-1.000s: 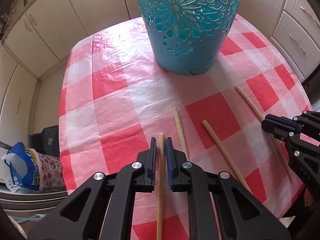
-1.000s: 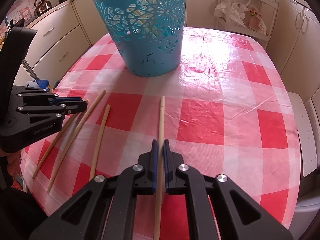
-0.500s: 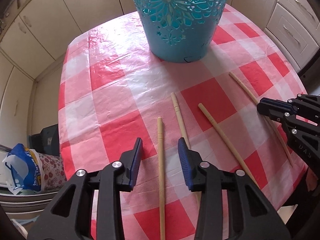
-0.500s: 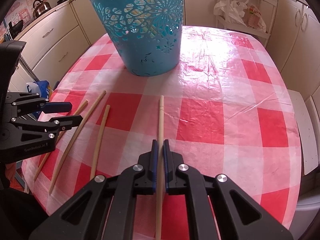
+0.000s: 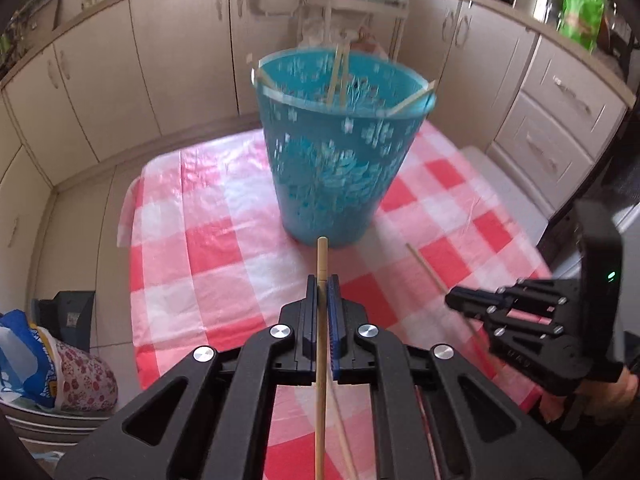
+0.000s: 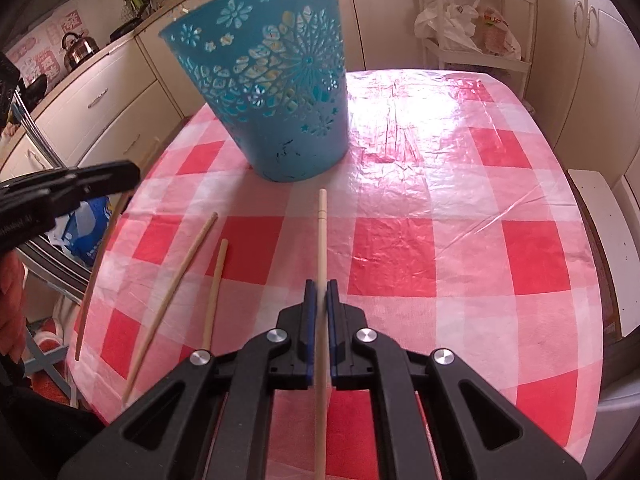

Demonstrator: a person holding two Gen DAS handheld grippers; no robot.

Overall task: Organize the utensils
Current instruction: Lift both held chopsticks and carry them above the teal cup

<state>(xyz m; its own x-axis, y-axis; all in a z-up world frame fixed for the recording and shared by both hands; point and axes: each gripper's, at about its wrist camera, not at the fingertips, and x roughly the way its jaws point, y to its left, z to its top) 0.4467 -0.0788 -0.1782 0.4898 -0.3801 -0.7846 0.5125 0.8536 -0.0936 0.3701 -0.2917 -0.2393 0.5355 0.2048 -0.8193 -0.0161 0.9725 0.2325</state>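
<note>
A blue cut-out basket (image 5: pixel 332 168) stands on the red-and-white checked table (image 6: pixel 440 240), with several chopsticks (image 5: pixel 338 76) leaning inside it. My left gripper (image 5: pixel 322 280) is shut on a wooden chopstick (image 5: pixel 321 256), held above the table and pointing at the basket. In the right wrist view the left gripper (image 6: pixel 134 172) sits at the left, its chopstick (image 6: pixel 100 256) slanting down off the table's edge. My right gripper (image 6: pixel 320 284) is shut on another chopstick (image 6: pixel 322 232), low over the cloth. Two loose chopsticks (image 6: pixel 176 284) (image 6: pixel 214 292) lie left of it.
Cream kitchen cabinets surround the table. A kettle (image 6: pixel 78 46) stands on the left counter and a white rack with plastic bags (image 6: pixel 468 28) is behind the basket. A blue bag (image 5: pixel 24 360) lies on the floor at the left, a white bench (image 6: pixel 600 240) at the right.
My left gripper opened over a chopstick, shut on it and rose with it, tilting up so the basket's rim shows. My right gripper kept its chopstick and hardly moved.
</note>
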